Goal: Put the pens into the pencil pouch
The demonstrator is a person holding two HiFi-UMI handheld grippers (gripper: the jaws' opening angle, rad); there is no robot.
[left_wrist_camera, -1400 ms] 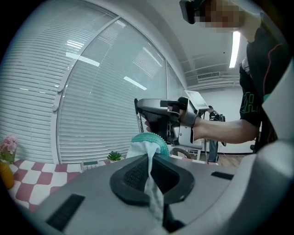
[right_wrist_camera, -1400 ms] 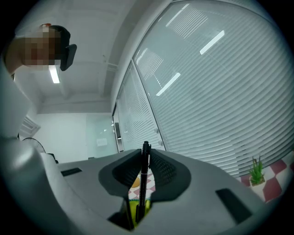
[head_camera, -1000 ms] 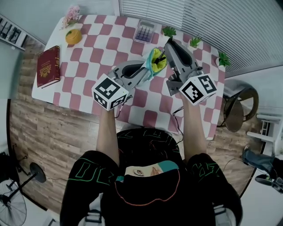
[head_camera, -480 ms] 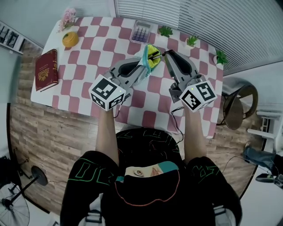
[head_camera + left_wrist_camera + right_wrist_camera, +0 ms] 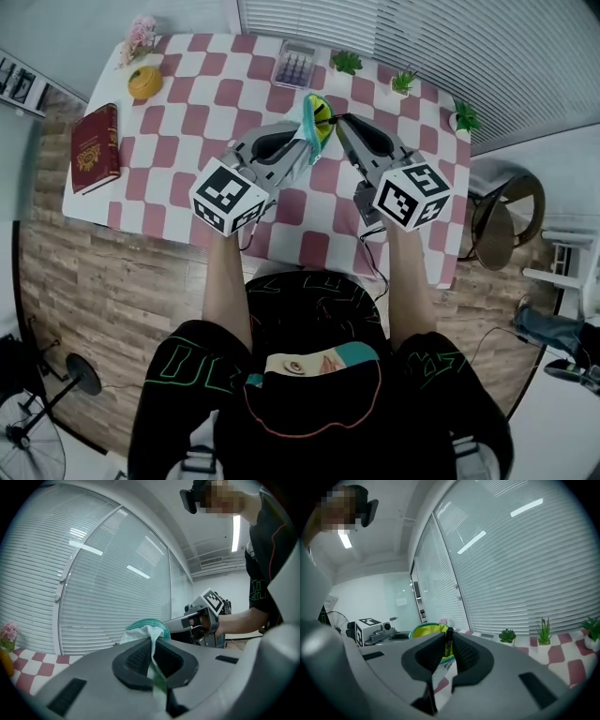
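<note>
The left tool was shut tight on the white edge of the green and yellow cloth pencil pouch. The pouch was in the upper middle of the head view, over the pink and white checked counter. The right tool had just been closing its jaws, and they pinched a thin black pen. The pen's far end was right at the pouch's yellow open mouth. A dark red book lay at the counter's left edge.

The teal, yellow-lined pencil pouch gapes above the surface's far half, a dark pen at its mouth.
</note>
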